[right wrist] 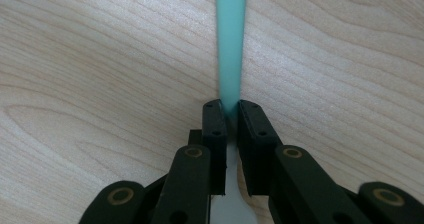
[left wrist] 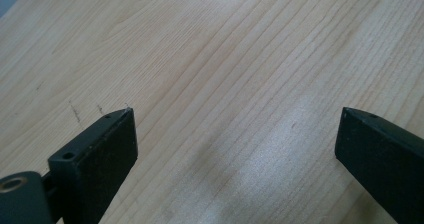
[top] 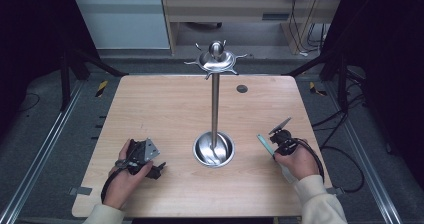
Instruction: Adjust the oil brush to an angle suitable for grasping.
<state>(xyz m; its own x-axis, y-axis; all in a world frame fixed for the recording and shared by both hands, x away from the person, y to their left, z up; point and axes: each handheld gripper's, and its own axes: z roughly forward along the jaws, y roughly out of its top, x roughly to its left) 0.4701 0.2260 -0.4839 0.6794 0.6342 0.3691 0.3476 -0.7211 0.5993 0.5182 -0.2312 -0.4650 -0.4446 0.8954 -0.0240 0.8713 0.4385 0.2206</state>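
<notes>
Teal strip [right wrist: 231, 44] clamped in right claw [right wrist: 229, 106], left claw [left wrist: 235, 134] spread apart over table [top: 165, 109]

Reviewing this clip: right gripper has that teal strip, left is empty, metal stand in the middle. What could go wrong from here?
1. The right gripper pinches the thin teal strip only near one end, so it may pivot or slip in the jaws.
2. The metal stand is tall on a narrow pole; a bump from either hand near its round base could possibly rock it.
3. The left gripper is open over bare table, giving no support.
</notes>
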